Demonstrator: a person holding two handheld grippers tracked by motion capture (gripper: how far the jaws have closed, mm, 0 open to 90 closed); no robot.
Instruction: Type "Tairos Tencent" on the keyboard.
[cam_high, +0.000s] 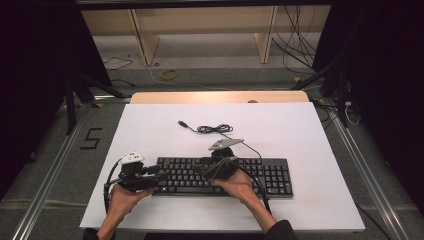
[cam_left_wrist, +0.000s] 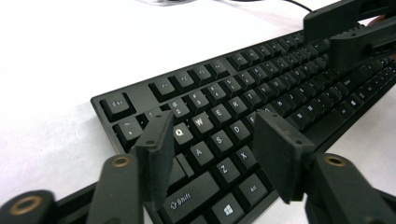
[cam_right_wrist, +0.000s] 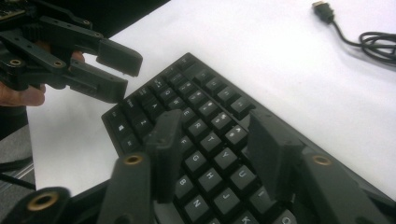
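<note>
**Two grippers over a black keyboard**

The left gripper (cam_left_wrist: 212, 154) has its jaws apart, with nothing between them. They hang over the left end of the keyboard (cam_left_wrist: 243, 116), above the Q, A and S keys. The picture does not show if they touch the keys. The left hand (cam_high: 125, 192) holds this gripper at the near left corner of the keyboard.

The right gripper (cam_right_wrist: 215, 154) also has its jaws apart and holds nothing. They hang over the letter keys near the middle of the keyboard, around T, G and H. The right hand (cam_high: 237, 184) holds it from the near side.

From the high view, the two grippers are near each other but apart, both on the left half of the keyboard.

The keyboard lies flat on a white board (cam_high: 150, 130), toward its near edge. Its thin black cable (cam_high: 215, 129) runs to the far side, coiled loosely, and ends in a plug (cam_right_wrist: 323, 10) lying on the board.
</note>
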